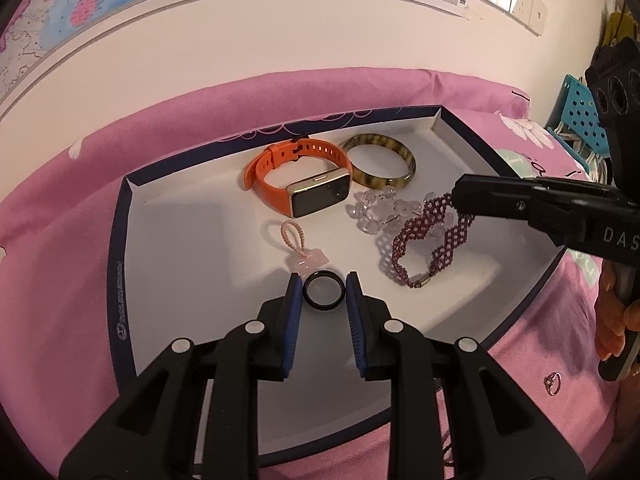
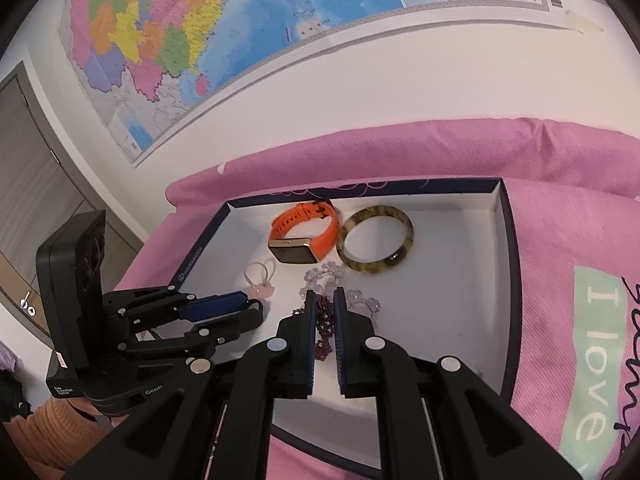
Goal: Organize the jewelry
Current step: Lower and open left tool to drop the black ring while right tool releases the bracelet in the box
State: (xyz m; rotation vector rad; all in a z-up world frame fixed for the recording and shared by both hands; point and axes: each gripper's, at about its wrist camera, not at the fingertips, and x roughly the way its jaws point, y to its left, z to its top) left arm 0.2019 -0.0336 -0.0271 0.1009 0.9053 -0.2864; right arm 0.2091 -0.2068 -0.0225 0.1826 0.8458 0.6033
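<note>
1. The left gripper (image 1: 323, 286) is nearly closed on a black ring (image 1: 323, 291), its blue pads touching the band on both sides, low over the tray (image 1: 120, 240) floor, probably to set the ring down in the bare front area.
2. The right gripper (image 2: 323, 304) is all but closed on the purple beaded bracelet (image 1: 424, 236), pinching one end while the rest trails on the tray floor.
3. Already in the tray: orange watch (image 1: 304, 184), mottled bangle (image 1: 380, 164), clear bead bracelet (image 1: 380, 208), pink charm (image 1: 300, 248).
4. Only the left wrist view shows the bracelet's full loop and a small ring (image 1: 552, 382) outside the tray on the pink bedding (image 1: 60, 280) (apparently still to be collected); the right view alone shows beads between its pads.
</note>
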